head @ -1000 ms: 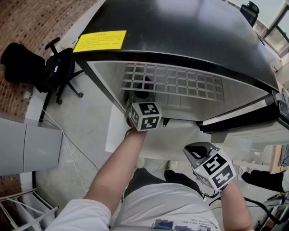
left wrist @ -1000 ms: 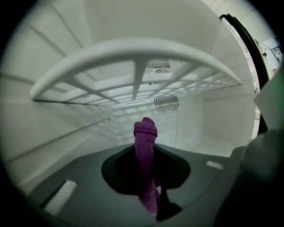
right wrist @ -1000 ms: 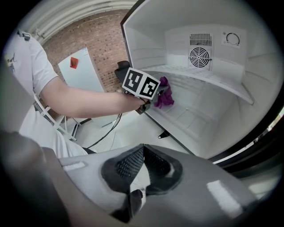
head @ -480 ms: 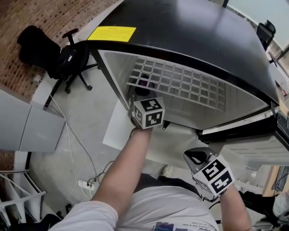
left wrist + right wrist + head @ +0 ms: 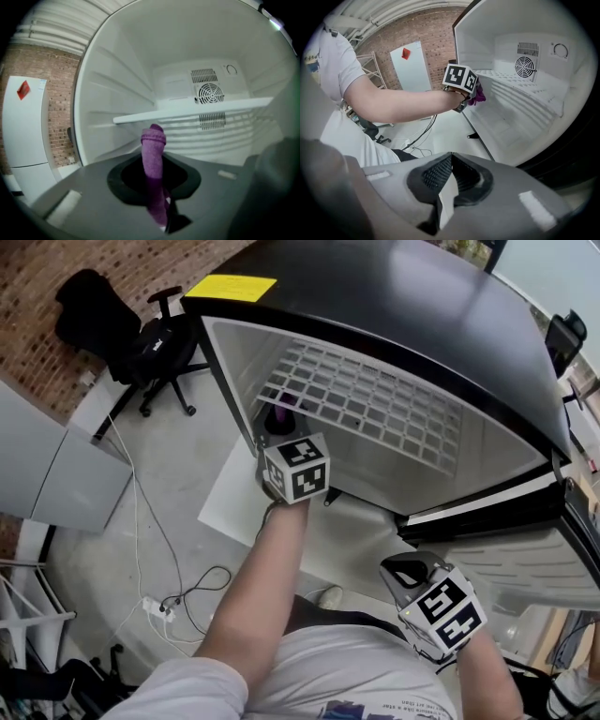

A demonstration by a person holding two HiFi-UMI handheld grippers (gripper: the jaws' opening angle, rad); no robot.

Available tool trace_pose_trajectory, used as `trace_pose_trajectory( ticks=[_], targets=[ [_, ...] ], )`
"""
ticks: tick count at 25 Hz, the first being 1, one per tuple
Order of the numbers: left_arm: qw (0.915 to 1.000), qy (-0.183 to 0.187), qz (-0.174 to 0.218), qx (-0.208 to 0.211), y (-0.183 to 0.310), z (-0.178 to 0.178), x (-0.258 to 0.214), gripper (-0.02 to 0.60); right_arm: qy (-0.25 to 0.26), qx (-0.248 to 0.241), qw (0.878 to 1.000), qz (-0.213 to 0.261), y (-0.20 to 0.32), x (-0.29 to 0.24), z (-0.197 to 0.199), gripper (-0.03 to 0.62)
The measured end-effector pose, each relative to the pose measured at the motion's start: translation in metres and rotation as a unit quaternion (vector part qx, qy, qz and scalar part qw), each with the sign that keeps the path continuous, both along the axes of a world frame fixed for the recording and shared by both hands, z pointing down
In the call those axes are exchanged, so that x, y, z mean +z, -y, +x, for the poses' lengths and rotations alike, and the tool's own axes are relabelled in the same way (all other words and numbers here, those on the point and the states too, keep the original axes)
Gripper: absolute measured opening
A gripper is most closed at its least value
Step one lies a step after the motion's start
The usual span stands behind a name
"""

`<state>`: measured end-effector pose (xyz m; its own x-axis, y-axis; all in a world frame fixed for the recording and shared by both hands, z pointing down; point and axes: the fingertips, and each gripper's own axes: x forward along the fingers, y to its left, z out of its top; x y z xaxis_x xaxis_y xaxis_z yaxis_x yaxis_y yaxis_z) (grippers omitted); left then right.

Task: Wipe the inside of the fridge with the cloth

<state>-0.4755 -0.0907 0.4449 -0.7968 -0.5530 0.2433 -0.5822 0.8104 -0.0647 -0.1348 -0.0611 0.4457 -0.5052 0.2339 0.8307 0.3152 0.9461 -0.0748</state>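
The fridge [image 5: 394, 296] has a black top and stands open, showing its white inside and a wire shelf [image 5: 366, 399]. My left gripper [image 5: 279, 423] is at the left front of the opening, below that shelf, shut on a purple cloth [image 5: 284, 406]. In the left gripper view the cloth [image 5: 153, 157] sticks up from the closed jaws, facing the back wall's fan vent [image 5: 209, 93] and a white shelf [image 5: 187, 110]. The right gripper view shows the left gripper [image 5: 471, 93] and the cloth [image 5: 479, 97] at the fridge's edge. My right gripper [image 5: 405, 570] hangs outside the fridge, shut and holding nothing.
The fridge door [image 5: 525, 563] stands open at the right. A black office chair [image 5: 155, 348] and a grey cabinet [image 5: 47, 465] are to the left. Cables [image 5: 178, 592] and a power strip [image 5: 153, 607] lie on the floor. A white board [image 5: 230, 498] lies under the fridge's front.
The head view has swung so that more of the fridge's inside shows. The left gripper stays with the cloth at the left front of the opening. The right gripper has hardly moved.
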Motion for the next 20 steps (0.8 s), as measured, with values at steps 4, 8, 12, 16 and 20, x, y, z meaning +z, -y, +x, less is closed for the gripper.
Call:
trace_pose_trajectory(
  ticks=[4, 8, 12, 16, 20],
  targets=[
    [0.9999, 0.004, -0.009, -0.012, -0.016, 0.008, 0.002, 0.067, 0.005, -0.013, 1.000, 0.003, 0.007, -0.002, 0.006, 0.003],
    [0.9995, 0.006, -0.025, -0.019, -0.036, 0.015, 0.005, 0.067, 0.014, -0.027, 1.000, -0.002, 0.002, -0.006, 0.005, 0.003],
    [0.9989, 0.007, -0.040, -0.022, -0.056, 0.022, 0.008, 0.067, 0.020, -0.035, 0.999, -0.012, -0.006, -0.006, 0.003, 0.003],
    [0.9980, 0.008, -0.061, -0.017, -0.074, 0.030, 0.012, 0.067, 0.024, -0.037, 0.999, -0.020, -0.013, -0.005, 0.003, 0.003],
    [0.9972, 0.010, -0.073, 0.006, -0.083, 0.045, 0.008, 0.069, 0.030, -0.028, 0.999, -0.029, -0.021, -0.007, -0.001, 0.003]
  ],
)
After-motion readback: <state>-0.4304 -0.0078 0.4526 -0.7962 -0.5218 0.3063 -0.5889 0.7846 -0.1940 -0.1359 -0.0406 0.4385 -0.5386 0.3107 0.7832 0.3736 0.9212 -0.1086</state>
